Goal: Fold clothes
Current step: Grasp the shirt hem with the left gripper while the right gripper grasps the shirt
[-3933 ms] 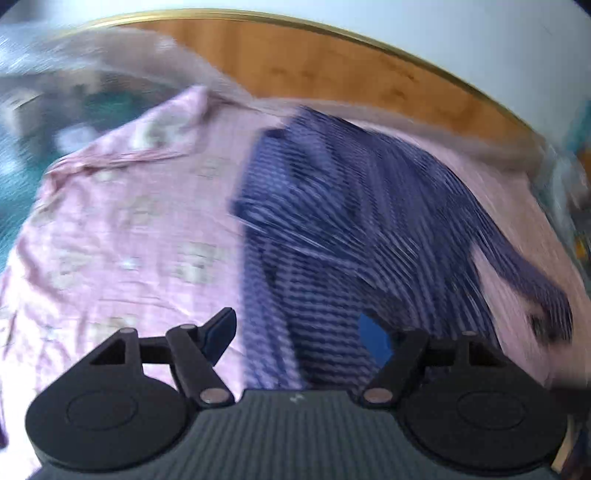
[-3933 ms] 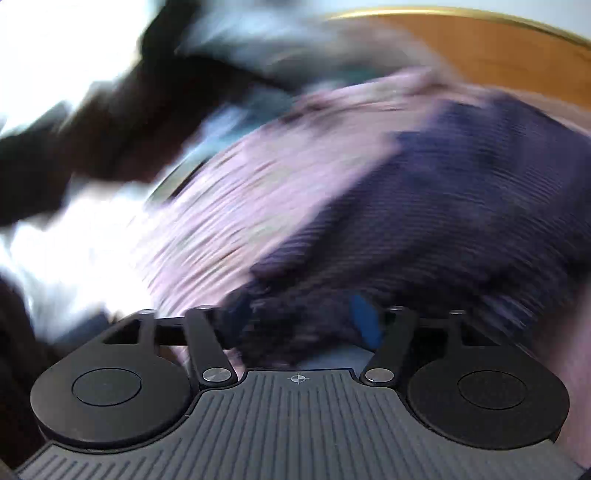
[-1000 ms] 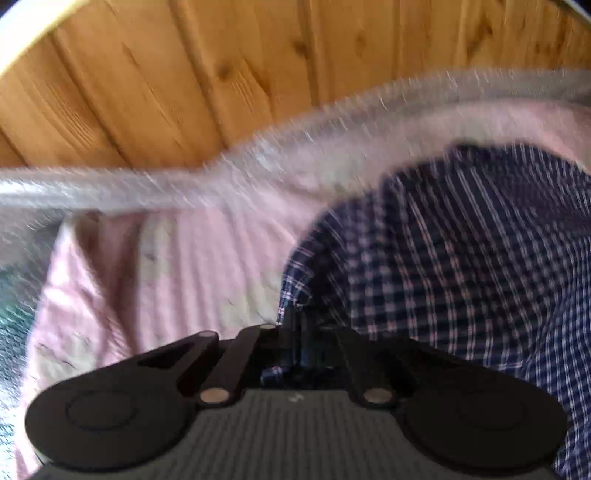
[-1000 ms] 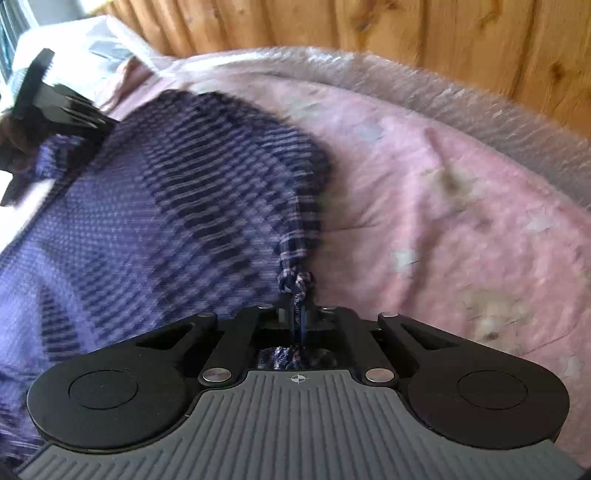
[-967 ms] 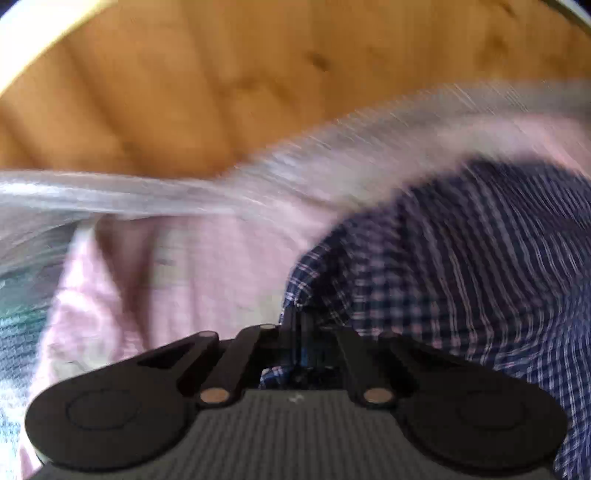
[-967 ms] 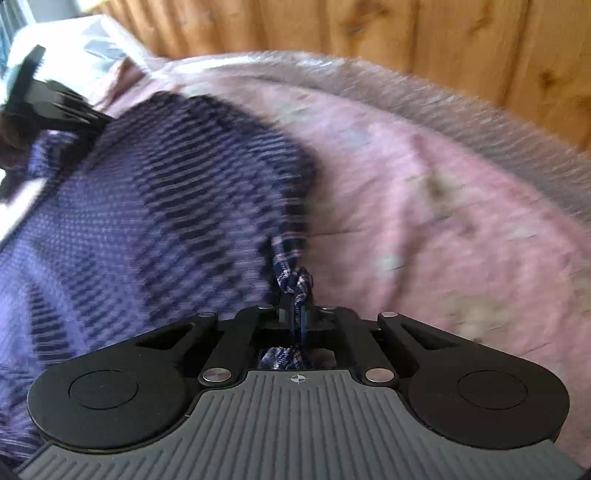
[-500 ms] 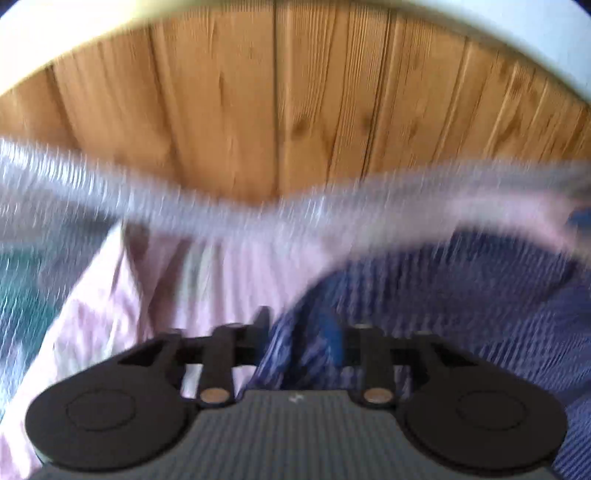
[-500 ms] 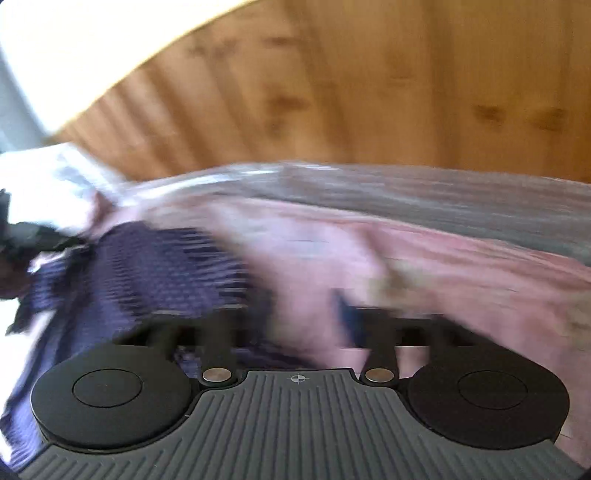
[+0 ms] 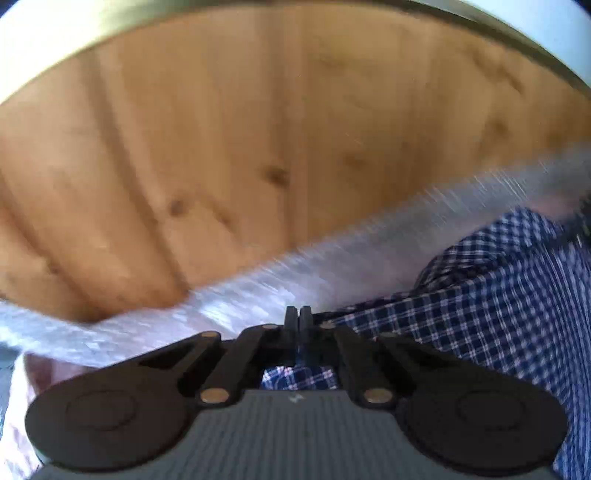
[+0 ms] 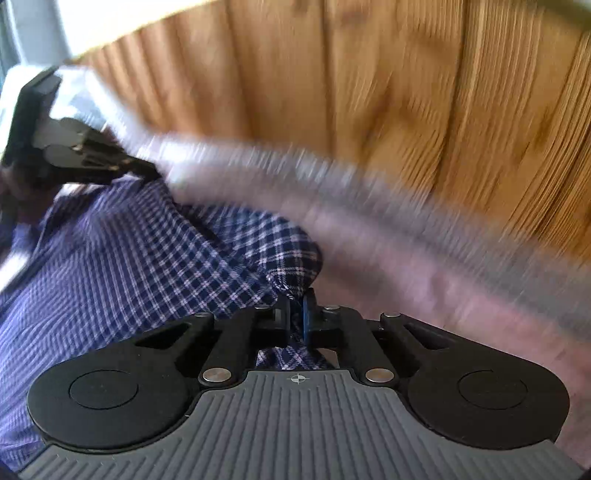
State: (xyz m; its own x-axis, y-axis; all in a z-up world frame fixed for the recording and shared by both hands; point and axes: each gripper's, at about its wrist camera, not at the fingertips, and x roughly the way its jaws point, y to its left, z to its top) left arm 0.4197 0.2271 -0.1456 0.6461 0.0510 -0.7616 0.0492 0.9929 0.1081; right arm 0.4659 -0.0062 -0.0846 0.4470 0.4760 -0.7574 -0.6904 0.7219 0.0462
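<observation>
The dark blue and white checked shirt [image 9: 498,314] lies on a pink sheet [image 10: 424,280]. My left gripper [image 9: 298,314] is shut, its fingers pressed together with checked cloth showing just behind them. In the right wrist view my right gripper [image 10: 295,299] is shut on a bunched corner of the shirt [image 10: 147,258]. The shirt stretches leftward from there to my left gripper [image 10: 144,171], which pinches its far edge at the upper left. Both views are blurred by motion.
A wooden plank wall [image 9: 258,147] rises close behind the bed. A band of clear bubble-like plastic [image 9: 258,291] runs along the sheet's far edge, below the wall. A pale wall [image 10: 37,22] shows at the upper left.
Half a second ago both grippers stood open over the shirt's edge; now both are shut on its cloth. Both views have tilted up toward the wooden wall.
</observation>
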